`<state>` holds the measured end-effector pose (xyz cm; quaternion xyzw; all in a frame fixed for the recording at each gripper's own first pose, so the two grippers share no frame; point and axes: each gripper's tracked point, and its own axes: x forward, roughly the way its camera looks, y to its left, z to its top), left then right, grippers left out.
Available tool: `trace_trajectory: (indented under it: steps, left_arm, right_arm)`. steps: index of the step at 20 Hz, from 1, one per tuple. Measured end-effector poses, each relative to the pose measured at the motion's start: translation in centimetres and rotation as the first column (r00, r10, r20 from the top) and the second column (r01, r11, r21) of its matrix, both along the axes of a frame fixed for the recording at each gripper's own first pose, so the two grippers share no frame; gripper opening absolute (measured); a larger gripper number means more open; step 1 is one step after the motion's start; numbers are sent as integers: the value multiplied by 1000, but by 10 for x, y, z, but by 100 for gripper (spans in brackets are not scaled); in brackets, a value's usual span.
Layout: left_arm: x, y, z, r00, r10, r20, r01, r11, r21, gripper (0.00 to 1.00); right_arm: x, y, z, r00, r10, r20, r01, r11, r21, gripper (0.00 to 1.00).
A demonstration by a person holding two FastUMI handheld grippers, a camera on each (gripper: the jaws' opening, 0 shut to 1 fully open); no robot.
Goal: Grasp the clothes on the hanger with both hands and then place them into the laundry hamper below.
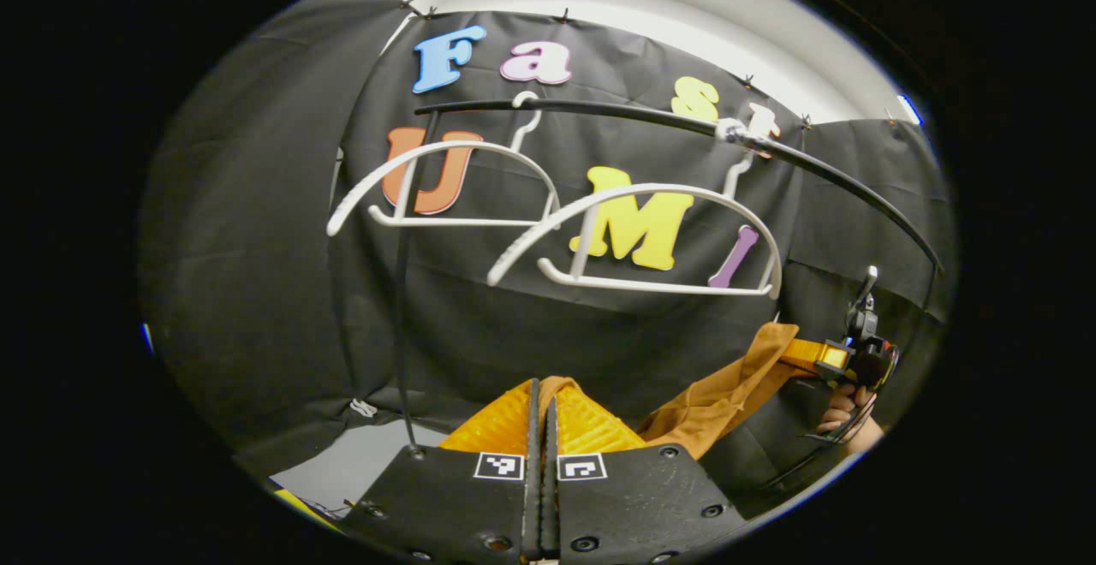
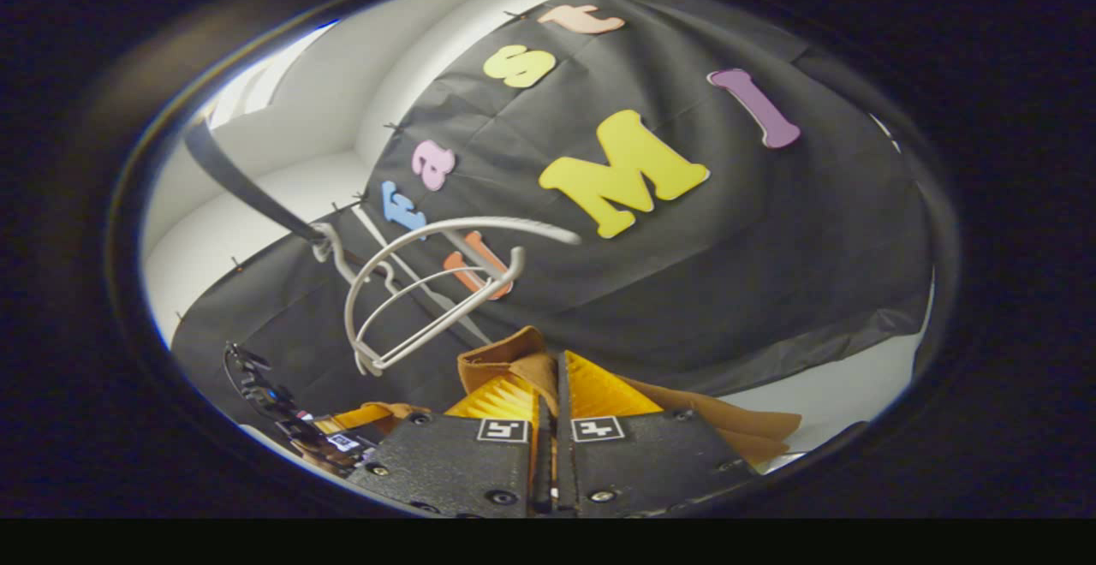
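A brown garment [image 1: 719, 394] hangs off the hangers, stretched between both grippers. In the left gripper view my left gripper [image 1: 542, 387] is shut on one end of it, with cloth peeking out between the fingers. My right gripper [image 1: 792, 351] pinches the other end at the right, and a hand holds it. In the right gripper view my right gripper [image 2: 552, 370] is shut on a fold of the garment [image 2: 505, 355], which spreads out to the right below the fingers. My left gripper [image 2: 347, 419] shows at the lower left, holding the far end.
Two bare white hangers [image 1: 638, 240] [image 1: 445, 188] hang on a black rail [image 1: 651, 118] above the garment. The nearer hanger [image 2: 428, 291] sits just above my right gripper. Grey floor [image 1: 368, 462] lies below at the left.
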<state>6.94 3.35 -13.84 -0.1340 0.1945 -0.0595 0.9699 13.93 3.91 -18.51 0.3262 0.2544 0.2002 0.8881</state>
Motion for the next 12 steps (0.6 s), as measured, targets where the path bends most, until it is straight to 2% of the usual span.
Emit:
trace_trajectory:
  steps: [3,4,6,7,8,9,11,12]
  left_arm:
    - [-6,-23,19,998,-45,31,46,999,-19,0]
    - [-7,-29,25,998,-57,41,58,998,-24,7]
    - [-8,-44,35,994,-86,61,89,995,-38,7]
    - [-9,-52,40,993,-101,69,103,994,-37,0]
    - [-12,-60,42,990,-118,78,121,992,-35,0]
    - [-14,-67,44,988,-132,83,135,990,-33,7]
    - [-17,-82,43,983,-161,83,164,986,-30,7]
    - [-19,-90,41,981,-177,76,180,983,-29,0]
  right_arm:
    - [-20,20,20,997,68,40,-67,998,-22,5]
    - [-25,26,26,996,81,48,-80,997,-18,5]
    - [-36,42,38,990,124,65,-123,992,-6,5]
    - [-43,49,43,988,134,72,-135,991,0,6]
    - [-51,57,44,986,148,74,-149,989,4,5]
    - [-60,66,45,984,164,70,-165,986,13,5]
    - [-73,83,42,980,192,61,-193,981,16,5]
    - [-79,91,40,977,207,58,-207,978,9,5]
